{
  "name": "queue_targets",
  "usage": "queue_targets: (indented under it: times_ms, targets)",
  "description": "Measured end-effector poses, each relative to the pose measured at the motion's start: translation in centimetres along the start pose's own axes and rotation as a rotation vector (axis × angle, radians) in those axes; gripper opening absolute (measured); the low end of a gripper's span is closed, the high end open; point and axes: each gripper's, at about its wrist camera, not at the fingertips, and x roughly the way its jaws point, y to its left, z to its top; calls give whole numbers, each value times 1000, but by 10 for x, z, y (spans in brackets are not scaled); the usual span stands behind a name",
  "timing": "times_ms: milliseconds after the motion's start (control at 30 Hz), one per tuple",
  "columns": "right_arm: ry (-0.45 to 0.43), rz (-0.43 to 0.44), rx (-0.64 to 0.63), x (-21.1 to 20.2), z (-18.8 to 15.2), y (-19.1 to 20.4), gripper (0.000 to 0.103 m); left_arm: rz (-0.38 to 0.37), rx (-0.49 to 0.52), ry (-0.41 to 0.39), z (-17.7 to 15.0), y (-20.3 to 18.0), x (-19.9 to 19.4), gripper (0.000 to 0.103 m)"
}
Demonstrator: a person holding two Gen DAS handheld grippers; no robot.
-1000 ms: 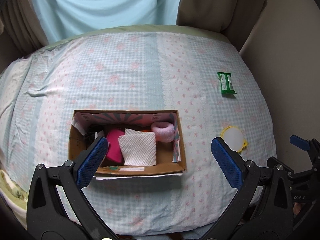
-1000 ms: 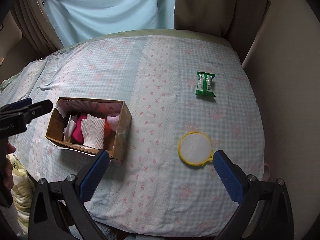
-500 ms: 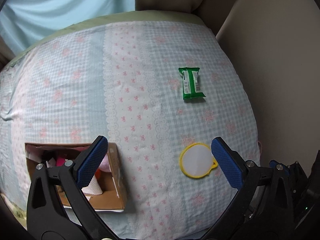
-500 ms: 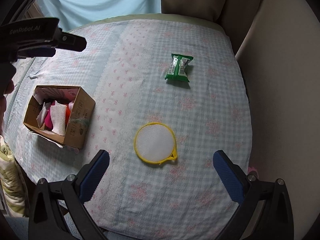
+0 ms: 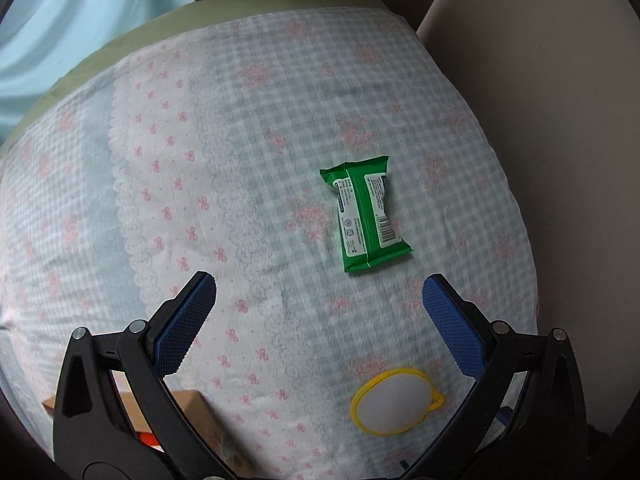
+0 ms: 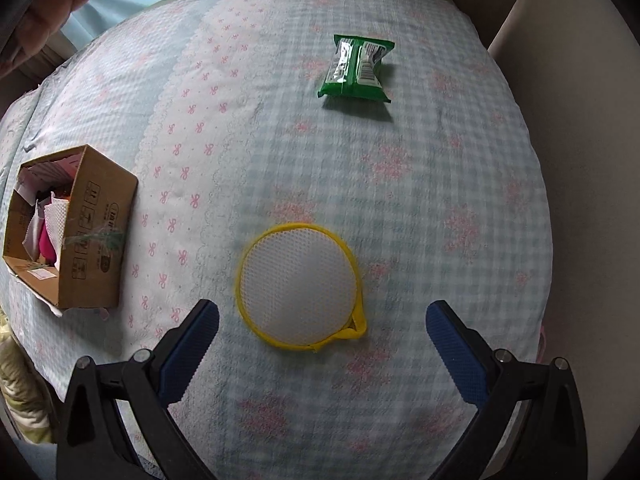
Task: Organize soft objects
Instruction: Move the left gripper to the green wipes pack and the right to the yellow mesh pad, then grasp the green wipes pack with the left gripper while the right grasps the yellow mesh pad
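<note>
While both jaws are spread wide, nothing is gripped: right gripper hovers over yellow-rimmed mesh pad on bed; left gripper seen below green packet; cardboard box at 9 o'clock.

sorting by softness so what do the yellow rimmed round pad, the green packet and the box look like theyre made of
Round pad: white honeycomb mesh, matte, probably over sponge, with a yellow stitched fabric rim and loop.
Green packet: thin plastic film, glossy; it glints, has crimped ends and a printed label. Likely a soft pack, contents unseen.
Box: brown cardboard, matte, with printed marks and a strip of clear tape.
</note>
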Motion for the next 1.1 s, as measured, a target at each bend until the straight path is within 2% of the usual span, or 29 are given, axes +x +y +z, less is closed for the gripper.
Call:
queue_targets:
  times_ms: [300, 567, 667, 733, 800, 900, 1033, 1100]
  targets:
    - [46, -21, 6, 67, -6, 14, 103, -22, 57, 98, 30, -22, 96, 102]
    - [60, 0, -15, 91, -7, 19, 103, -30, 61, 123, 41, -33, 136, 99]
    - [73, -5, -23, 99, -7, 22, 103, -18, 62, 133, 46, -35, 148, 86]
    - [76, -11, -26, 103, -8, 23, 103, -14, 58, 144, 48, -36, 155, 73]
    - [78, -19, -30, 106, -9, 24, 103, -24, 56, 152, 48, -35, 161, 65]
    - [75, -30, -45, 109, -12, 26, 95, -33, 70, 124, 46, -37, 159, 42]
    - [65, -41, -61, 109, -15, 30, 83, -29, 96, 105, 45, -43, 154, 37]
    - [64, -41, -71, 109, -15, 33, 71, -34, 100, 96, 42, -43, 152, 35]
